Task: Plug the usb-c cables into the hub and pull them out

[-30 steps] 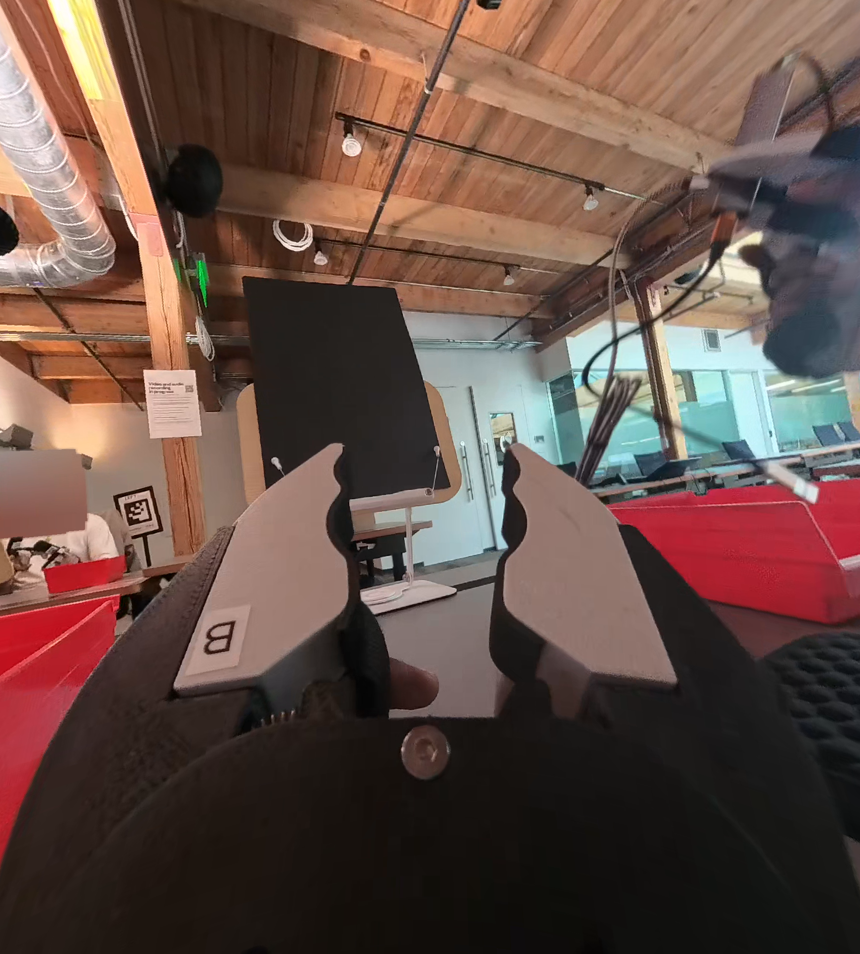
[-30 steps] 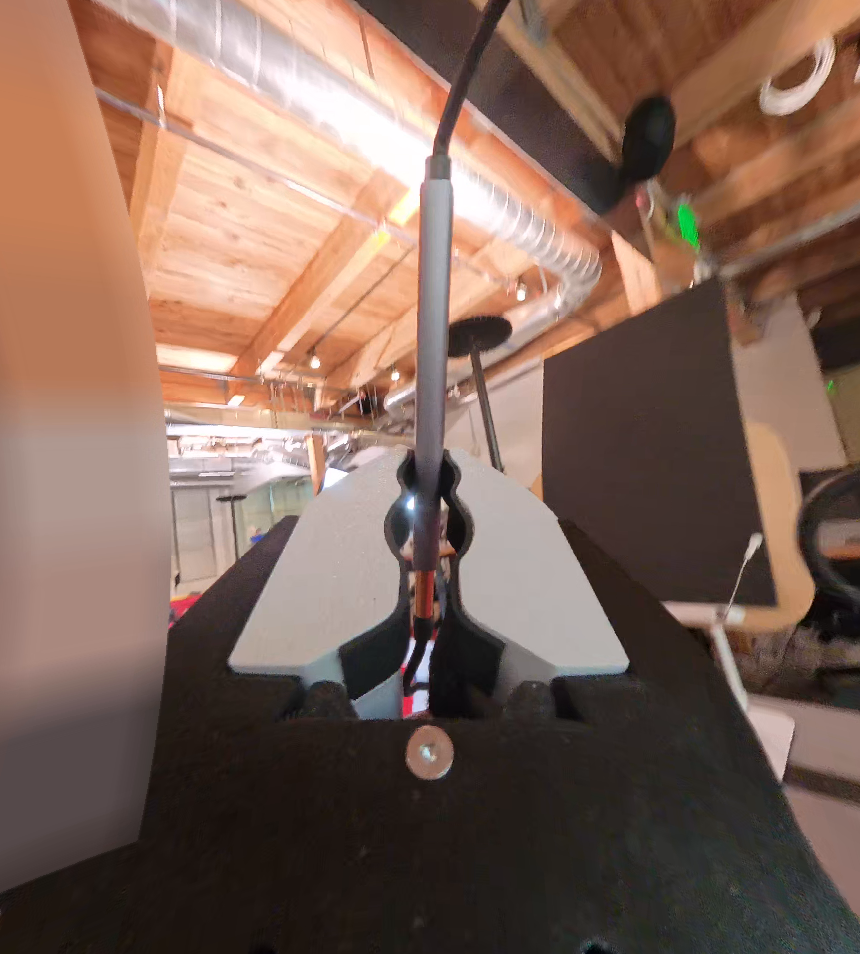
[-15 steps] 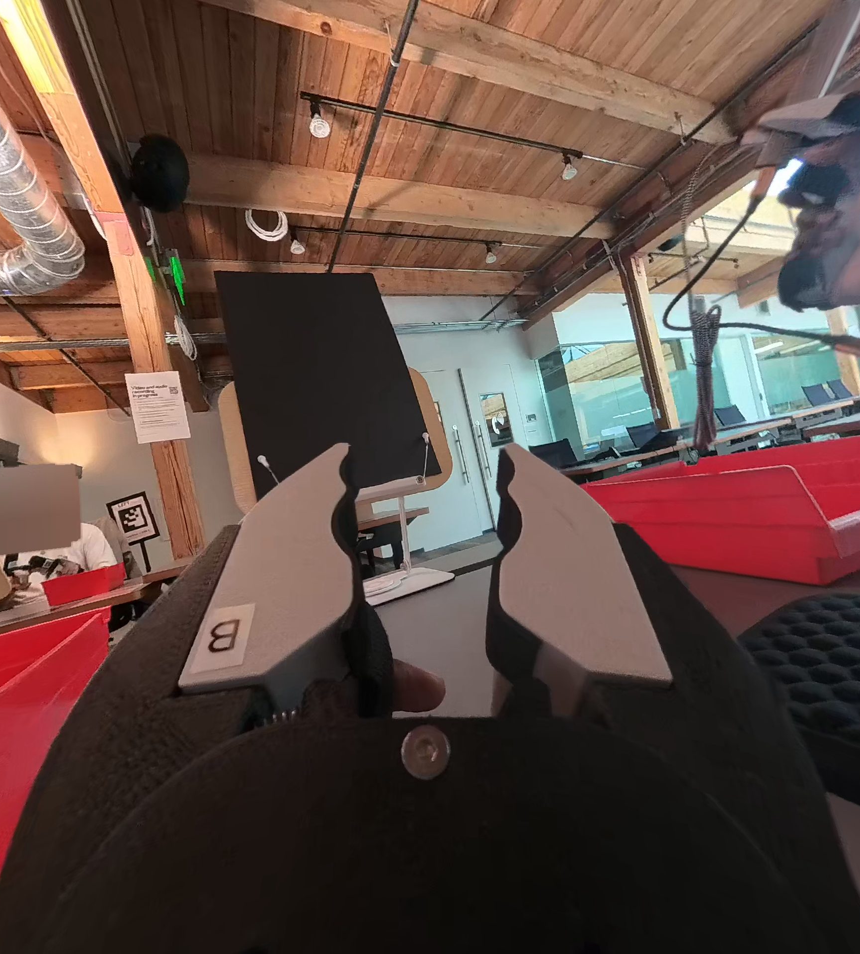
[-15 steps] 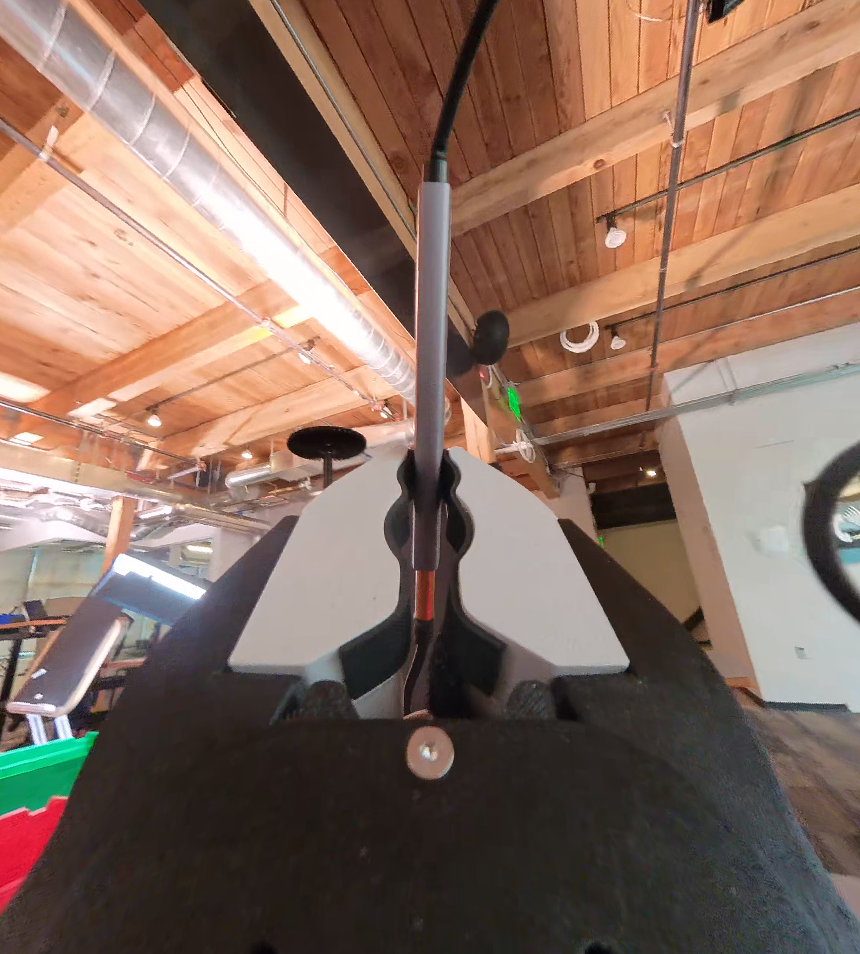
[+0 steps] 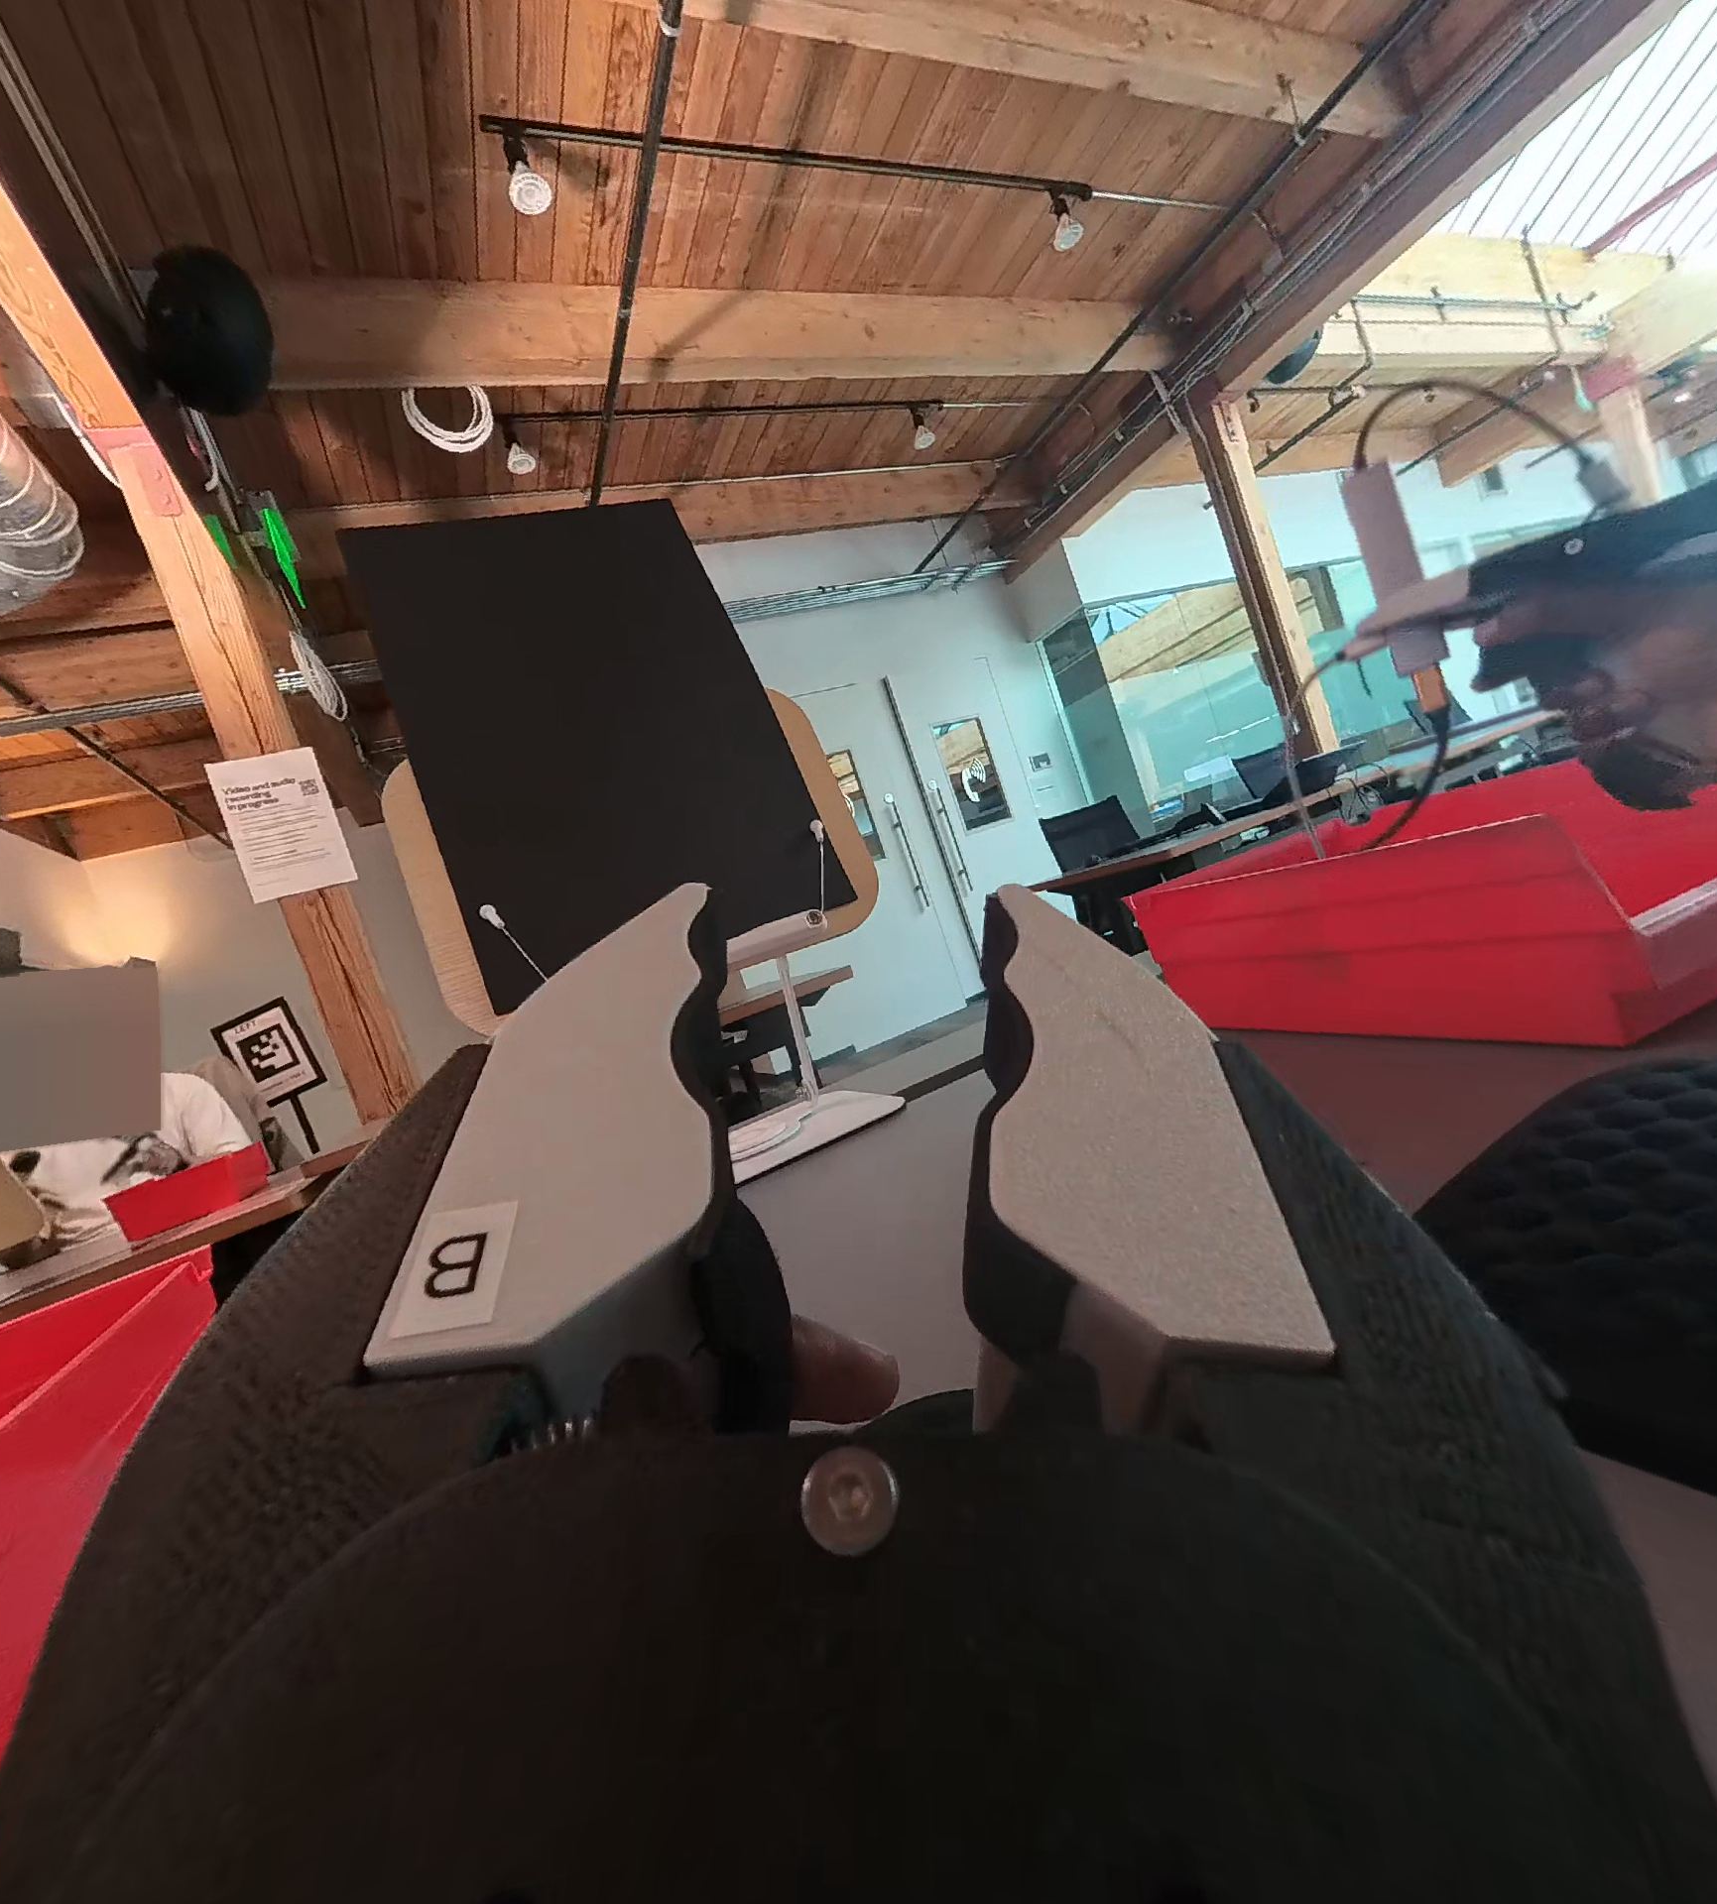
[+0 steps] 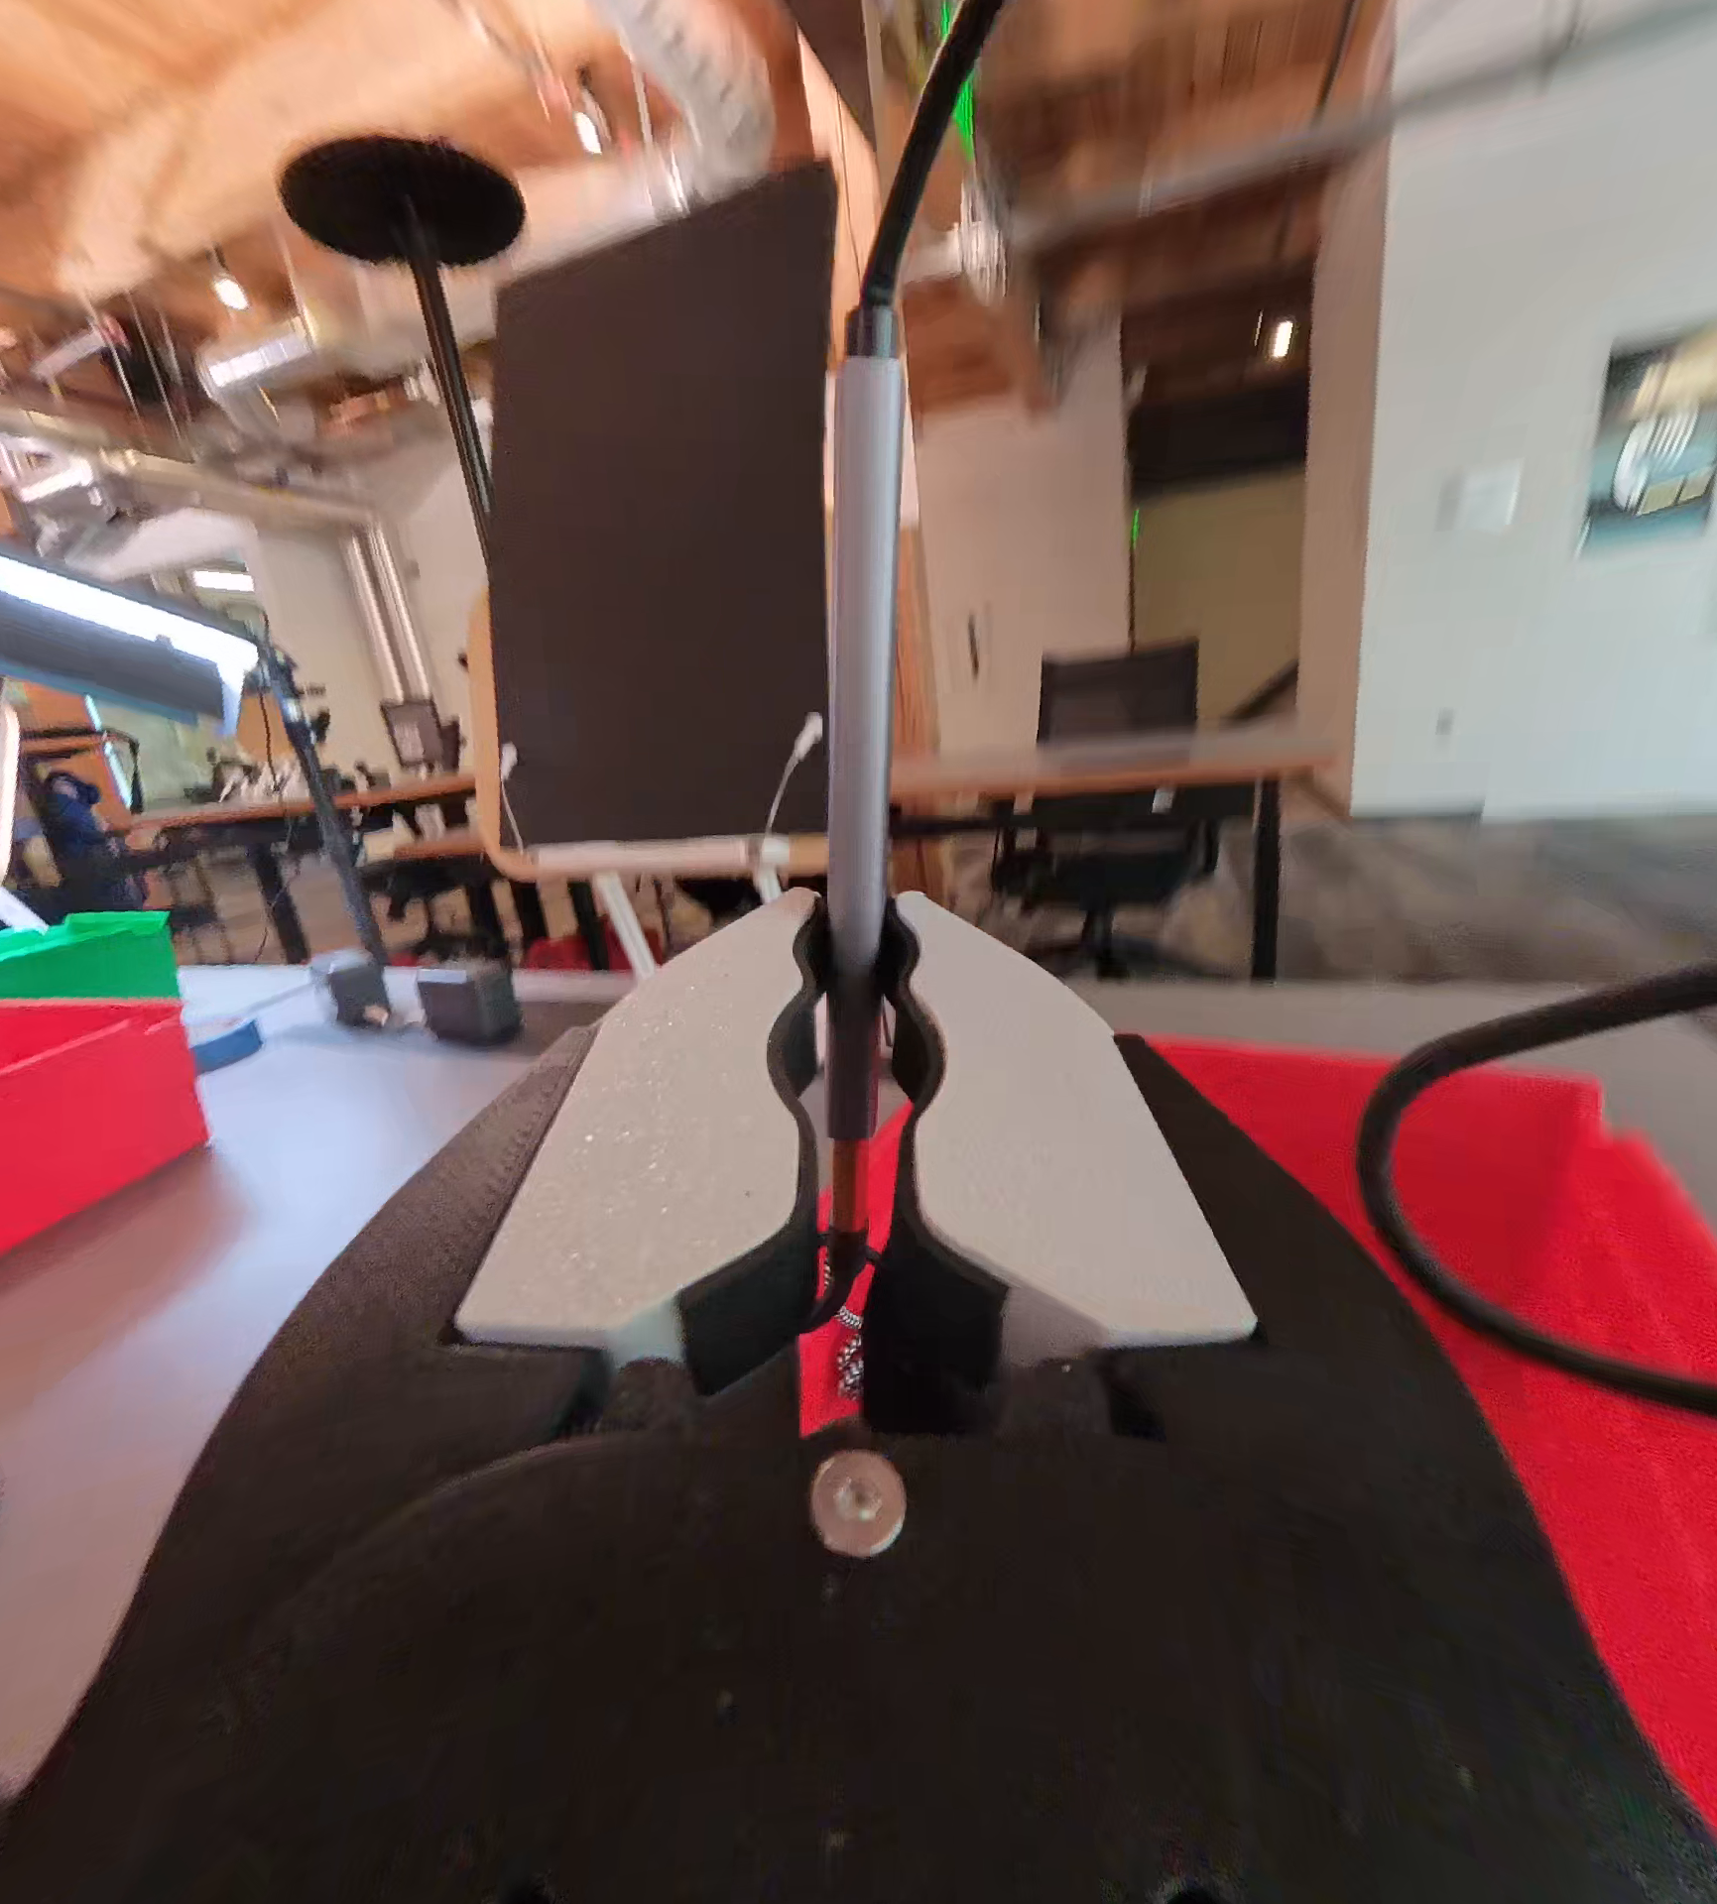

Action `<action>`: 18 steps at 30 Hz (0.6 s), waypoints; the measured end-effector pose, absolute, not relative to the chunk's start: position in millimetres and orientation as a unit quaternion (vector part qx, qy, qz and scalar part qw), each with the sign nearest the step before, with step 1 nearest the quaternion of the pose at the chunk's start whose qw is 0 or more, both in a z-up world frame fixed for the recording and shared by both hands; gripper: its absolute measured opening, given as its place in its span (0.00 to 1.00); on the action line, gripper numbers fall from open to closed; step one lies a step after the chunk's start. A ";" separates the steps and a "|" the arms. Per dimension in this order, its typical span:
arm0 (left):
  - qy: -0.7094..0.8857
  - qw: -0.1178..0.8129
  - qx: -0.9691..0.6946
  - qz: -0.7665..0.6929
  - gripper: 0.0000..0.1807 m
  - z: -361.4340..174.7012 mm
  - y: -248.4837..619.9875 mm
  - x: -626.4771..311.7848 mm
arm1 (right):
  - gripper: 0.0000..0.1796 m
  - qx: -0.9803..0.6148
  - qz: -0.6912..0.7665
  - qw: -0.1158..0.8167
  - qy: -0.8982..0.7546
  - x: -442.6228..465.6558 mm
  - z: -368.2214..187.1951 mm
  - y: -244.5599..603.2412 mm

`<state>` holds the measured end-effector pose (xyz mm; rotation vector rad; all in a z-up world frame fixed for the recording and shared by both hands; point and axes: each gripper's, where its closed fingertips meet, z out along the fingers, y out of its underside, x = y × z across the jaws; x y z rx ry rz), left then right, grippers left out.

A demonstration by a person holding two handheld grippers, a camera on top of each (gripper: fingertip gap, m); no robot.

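Presently the right gripper (image 6: pixel 857 917) clamps the slim grey hub (image 6: pixel 862 659) edge-on, long axis running straight out past its fingertips, cable (image 6: pixel 921 134) trailing beyond. Farther left, the left gripper (image 5: pixel 846 907) gapes empty, well apart.

The left wrist view sits low behind the left gripper (image 5: pixel 846 917), tilted up toward the ceiling. The right wrist view looks level over the right gripper (image 6: pixel 858 907), close above the table (image 6: pixel 318 1082). Both share the black board (image 5: pixel 576 742) (image 6: pixel 658 515) near 12 o'clock.
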<state>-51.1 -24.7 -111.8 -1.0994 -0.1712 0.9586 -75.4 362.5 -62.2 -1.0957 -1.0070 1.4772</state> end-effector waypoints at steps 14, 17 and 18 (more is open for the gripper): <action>-0.071 0.737 -0.507 0.441 0.25 -113.0 -21.9 -50.1 | 0.08 -0.692 0.451 0.261 -0.499 -56.8 -175.4 388.6; -0.072 0.738 -0.506 0.441 0.25 -112.6 -22.6 -49.9 | 0.14 -0.724 0.394 0.269 -0.498 -51.3 -193.5 401.9; -0.072 0.738 -0.506 0.441 0.25 -112.5 -22.8 -50.0 | 0.15 -0.728 0.376 0.276 -0.503 -50.4 -198.4 404.0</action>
